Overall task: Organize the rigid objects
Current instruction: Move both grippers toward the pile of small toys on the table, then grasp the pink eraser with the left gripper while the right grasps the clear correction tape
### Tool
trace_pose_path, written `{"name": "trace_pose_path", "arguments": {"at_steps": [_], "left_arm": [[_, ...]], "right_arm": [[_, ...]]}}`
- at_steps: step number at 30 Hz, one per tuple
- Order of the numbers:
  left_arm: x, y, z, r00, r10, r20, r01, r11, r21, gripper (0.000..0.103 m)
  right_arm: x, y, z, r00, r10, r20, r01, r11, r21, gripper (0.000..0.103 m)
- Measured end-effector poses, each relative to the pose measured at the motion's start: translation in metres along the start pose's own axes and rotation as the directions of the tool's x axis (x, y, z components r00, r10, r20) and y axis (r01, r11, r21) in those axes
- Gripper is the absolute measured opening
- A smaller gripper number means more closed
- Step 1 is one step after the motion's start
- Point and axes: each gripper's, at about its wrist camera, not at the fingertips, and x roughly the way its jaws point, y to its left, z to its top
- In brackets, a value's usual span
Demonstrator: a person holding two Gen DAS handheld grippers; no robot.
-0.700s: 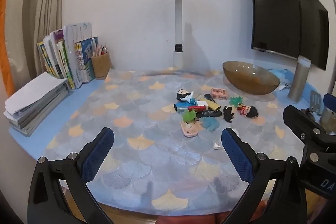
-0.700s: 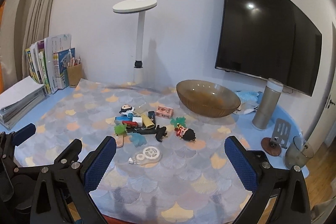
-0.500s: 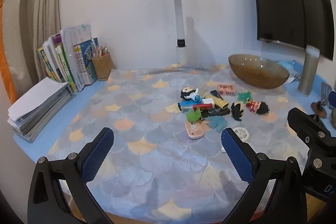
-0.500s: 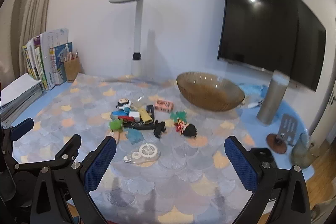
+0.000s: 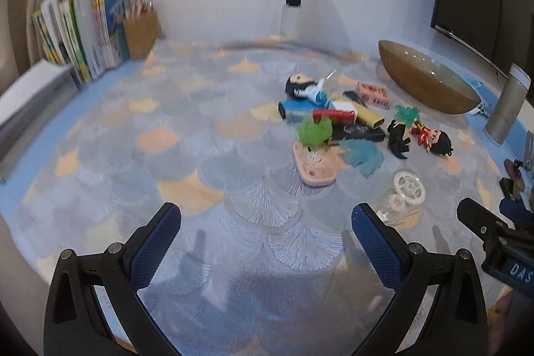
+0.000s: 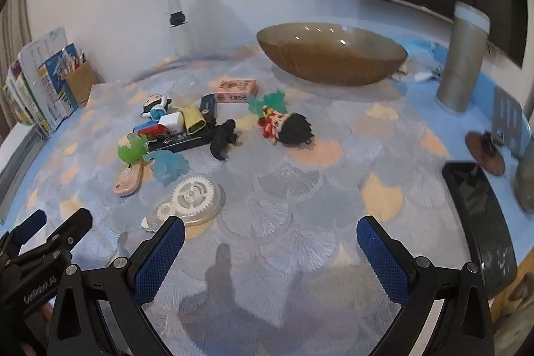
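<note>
Scale-patterned tablecloth (image 6: 283, 189) carries mid-frame clutter, both the left gripper (image 5: 267, 219) and right gripper (image 6: 270, 234) spread and empty, approach seemingly underway: next, closing on the gear toy (image 6: 192, 197) at lower left.

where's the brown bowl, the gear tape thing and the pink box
brown bowl (image 6: 333, 62), right wrist view, on its ribbed outer wall
gear tape dispenser (image 6: 193, 194), right wrist view, on the big white gear
pink box (image 6: 235, 90), right wrist view, on its printed top face

Soft indoor light, motion blur, fisheye-warped edges
</note>
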Motion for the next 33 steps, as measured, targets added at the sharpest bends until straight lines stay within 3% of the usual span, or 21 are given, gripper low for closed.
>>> {"name": "trace_pose_path", "arguments": {"at_steps": [8, 10, 12, 14, 15, 16, 18, 22, 26, 29, 33], "left_arm": [[0.012, 0.001, 0.015, 0.996, -0.086, -0.020, 0.086, 0.996, -0.006, 0.101], [0.018, 0.006, 0.023, 0.993, -0.110, -0.053, 0.110, 0.994, 0.011, 0.097], [0.027, 0.008, 0.030, 0.983, -0.154, -0.100, 0.156, 0.988, 0.016, 0.085], [0.039, 0.006, 0.036, 0.973, -0.179, -0.144, 0.184, 0.983, 0.022, 0.077], [0.047, 0.004, 0.037, 0.969, -0.183, -0.165, 0.191, 0.981, 0.032, 0.072], [0.051, 0.001, 0.039, 0.966, -0.192, -0.173, 0.202, 0.979, 0.039, 0.072], [0.061, -0.007, 0.041, 0.962, -0.192, -0.193, 0.208, 0.976, 0.066, 0.071], [0.072, -0.014, 0.044, 0.955, -0.195, -0.225, 0.221, 0.970, 0.098, 0.071], [0.080, -0.019, 0.048, 0.958, -0.169, -0.230, 0.206, 0.968, 0.145, 0.065], [0.080, -0.022, 0.050, 0.963, -0.161, -0.217, 0.199, 0.966, 0.165, 0.058], [0.075, -0.023, 0.048, 0.967, -0.165, -0.194, 0.201, 0.962, 0.184, 0.037]], "right_arm": [[0.011, 0.028, 0.005, 0.998, 0.063, -0.028, -0.065, 0.991, -0.118, 0.103], [0.013, 0.039, 0.005, 0.997, 0.076, -0.033, -0.081, 0.984, -0.156, 0.103], [0.018, 0.049, 0.001, 0.991, 0.115, -0.066, -0.125, 0.979, -0.163, 0.102], [0.025, 0.060, -0.007, 0.986, 0.127, -0.105, -0.144, 0.975, -0.170, 0.095], [0.030, 0.065, -0.010, 0.985, 0.121, -0.124, -0.142, 0.973, -0.181, 0.082], [0.035, 0.070, -0.013, 0.982, 0.121, -0.142, -0.147, 0.971, -0.190, 0.077], [0.040, 0.076, -0.011, 0.984, 0.109, -0.140, -0.137, 0.969, -0.205, 0.076], [0.050, 0.077, 0.002, 0.980, 0.128, -0.154, -0.147, 0.982, -0.120, 0.077], [0.058, 0.092, 0.004, 0.991, 0.064, -0.119, -0.084, 0.981, -0.174, 0.077], [0.058, 0.093, 0.006, 0.988, 0.098, -0.118, -0.121, 0.971, -0.206, 0.065], [0.054, 0.073, 0.008, 0.976, 0.157, -0.152, -0.191, 0.951, -0.244, 0.045]]}}
